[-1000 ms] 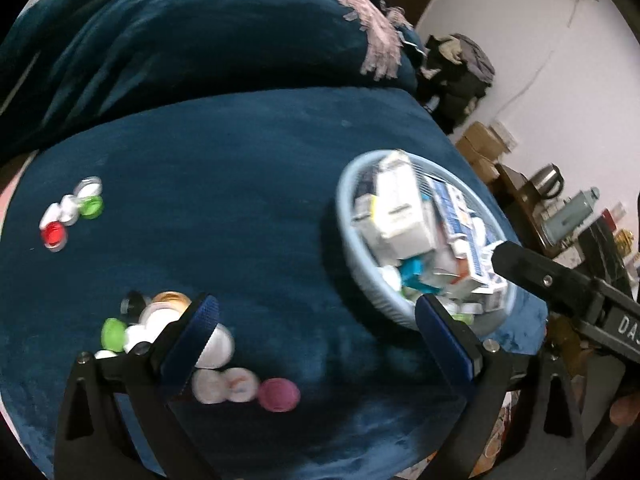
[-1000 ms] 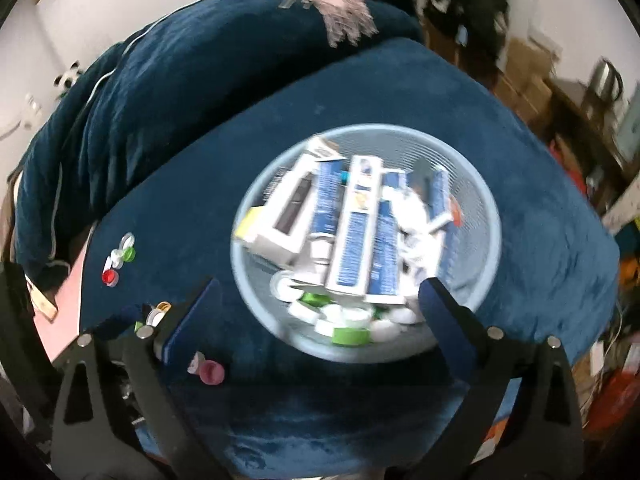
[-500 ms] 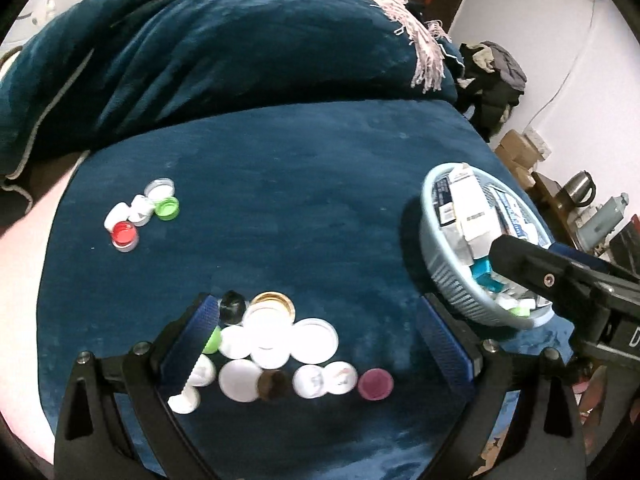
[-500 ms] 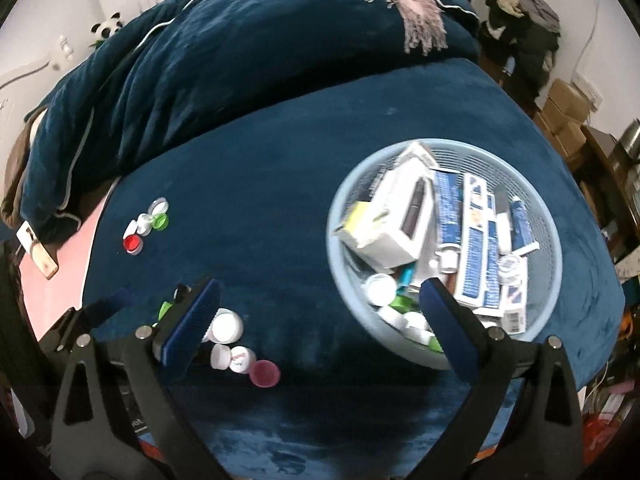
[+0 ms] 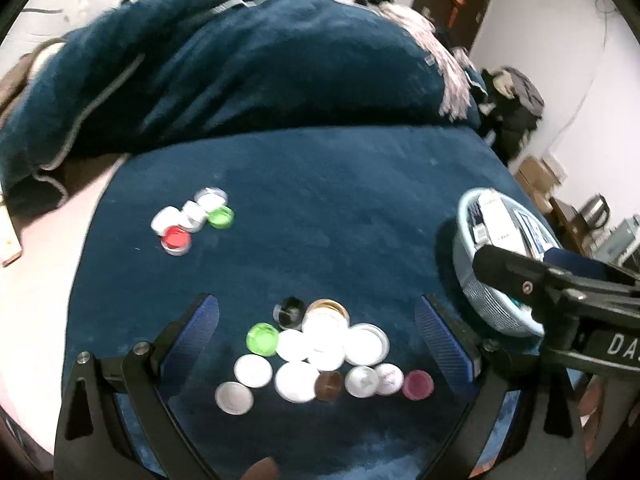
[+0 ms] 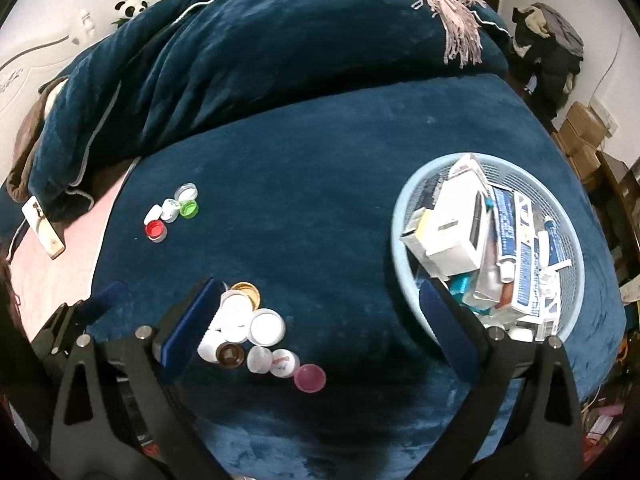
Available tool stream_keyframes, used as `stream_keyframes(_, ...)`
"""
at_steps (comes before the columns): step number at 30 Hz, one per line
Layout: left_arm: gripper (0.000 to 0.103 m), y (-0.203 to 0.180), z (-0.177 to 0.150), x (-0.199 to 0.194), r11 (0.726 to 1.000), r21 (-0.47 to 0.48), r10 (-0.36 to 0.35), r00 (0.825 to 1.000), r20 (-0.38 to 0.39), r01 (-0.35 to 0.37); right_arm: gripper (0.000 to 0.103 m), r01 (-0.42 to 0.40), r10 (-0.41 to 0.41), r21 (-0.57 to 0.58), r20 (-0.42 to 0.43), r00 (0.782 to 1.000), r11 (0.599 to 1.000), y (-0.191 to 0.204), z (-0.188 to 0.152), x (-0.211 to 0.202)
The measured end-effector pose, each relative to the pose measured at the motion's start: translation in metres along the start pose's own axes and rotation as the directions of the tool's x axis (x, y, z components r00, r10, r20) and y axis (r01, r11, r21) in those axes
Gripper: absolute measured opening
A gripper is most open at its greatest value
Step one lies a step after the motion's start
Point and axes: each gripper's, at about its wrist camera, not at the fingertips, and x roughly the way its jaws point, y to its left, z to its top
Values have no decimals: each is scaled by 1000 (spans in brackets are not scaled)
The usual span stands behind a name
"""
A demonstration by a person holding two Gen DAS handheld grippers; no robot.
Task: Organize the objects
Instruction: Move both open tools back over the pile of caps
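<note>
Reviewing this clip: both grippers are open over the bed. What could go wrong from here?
1. The near cluster of caps lies packed and touching, so the open left gripper may nudge neighbours while closing on one.
2. The basket is heaped with boxes and tubes; the right gripper might topple the large white box.

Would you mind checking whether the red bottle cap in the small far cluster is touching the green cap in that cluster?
Apart. The right wrist view shows dark blanket between the red bottle cap and green cap.
</note>
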Motion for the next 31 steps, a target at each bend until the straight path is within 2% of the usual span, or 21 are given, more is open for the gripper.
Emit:
stream_keyframes(7,99,19,-2,4,999,-40,21,1000,-19,-22,100,2,-2,-22,-2,1000,1000,15,-2,5)
stream_keyframes(12,99,30,-8,5,995,-27,100,995,-15,-101,100,-10,10,-25,6,1000,1000,23,-5,7)
stream_keyframes(17,99,51,-15,12,995,-68,63,997,-52,-67,100,-31,31,1,-4,1000,1000,28,-18,16)
stream_keyframes(21,99,59,-23,21,995,-47,86,993,-84,-91,100,-44,44,53,-5,999,998,24,-38,27)
stream_keyframes(26,99,77,-42,32,992,-26,119,986,-120,-123,101,20,-21,90,9,1000,996,10,-68,34)
stream_keyframes(28,99,88,-52,33,989,-27,140,984,-109,-144,101,37,-35,99,-29,999,994,2,-80,42)
stream_keyframes(31,99,107,-64,38,980,-34,188,972,-138,-194,101,90,-78,122,-96,992,988,-12,-95,56)
